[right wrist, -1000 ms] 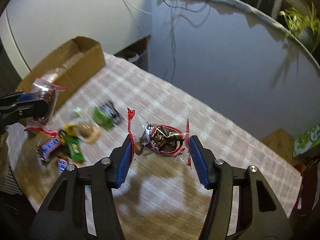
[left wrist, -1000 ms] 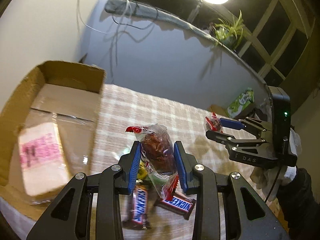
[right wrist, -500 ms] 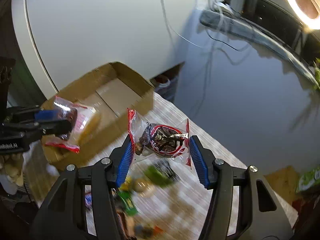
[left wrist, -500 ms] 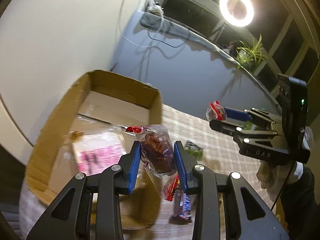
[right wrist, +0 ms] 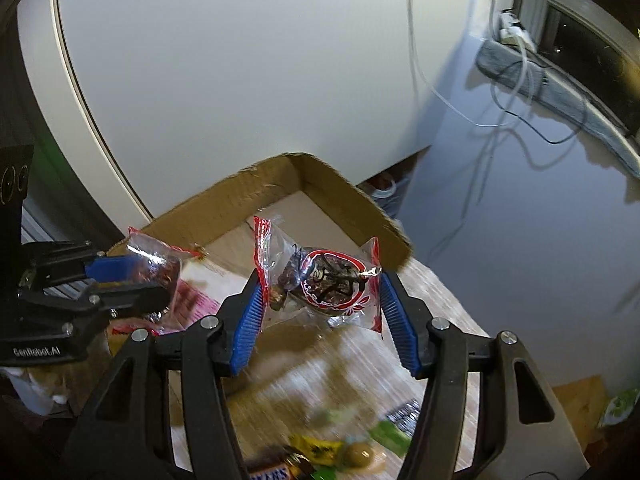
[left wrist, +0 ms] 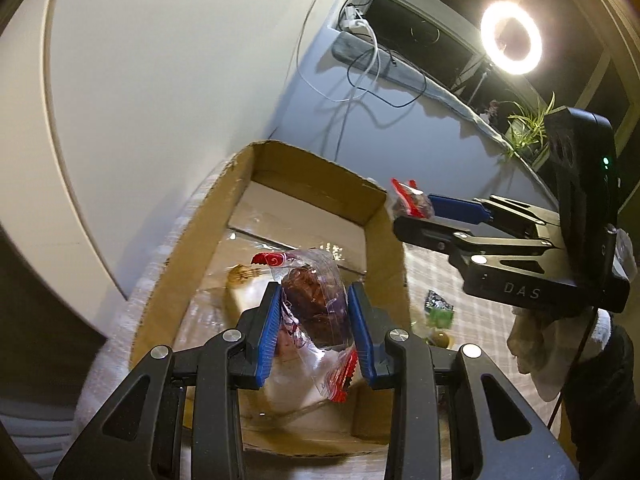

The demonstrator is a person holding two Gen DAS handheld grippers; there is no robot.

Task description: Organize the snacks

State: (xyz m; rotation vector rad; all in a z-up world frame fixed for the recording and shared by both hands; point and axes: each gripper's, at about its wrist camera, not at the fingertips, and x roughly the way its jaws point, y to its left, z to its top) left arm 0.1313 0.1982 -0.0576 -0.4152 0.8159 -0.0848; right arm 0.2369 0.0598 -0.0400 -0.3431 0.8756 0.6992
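Note:
My left gripper (left wrist: 315,330) is shut on a clear packet with red ends and a brown snack (left wrist: 314,314), held over the open cardboard box (left wrist: 196,256). A pink-and-white wrapped pack (left wrist: 256,300) lies inside the box. My right gripper (right wrist: 320,300) is shut on a similar red-printed packet (right wrist: 326,276), held over the box's near corner (right wrist: 384,224). In the left wrist view the right gripper (left wrist: 420,212) hangs beside the box's right wall with its packet (left wrist: 408,202). In the right wrist view the left gripper (right wrist: 132,276) and its packet (right wrist: 154,266) show at left.
Loose snacks lie on the checked tablecloth (right wrist: 348,364): a green wrapper (left wrist: 438,312), a round gold sweet (right wrist: 356,454), a yellow bar (right wrist: 320,446) and a Snickers bar (right wrist: 276,470). A white wall stands behind the box. A gloved hand (left wrist: 536,356) holds the right gripper.
Both grippers have carried their packets leftward from over the loose snacks to over the cardboard box. The box now fills the middle of both views.

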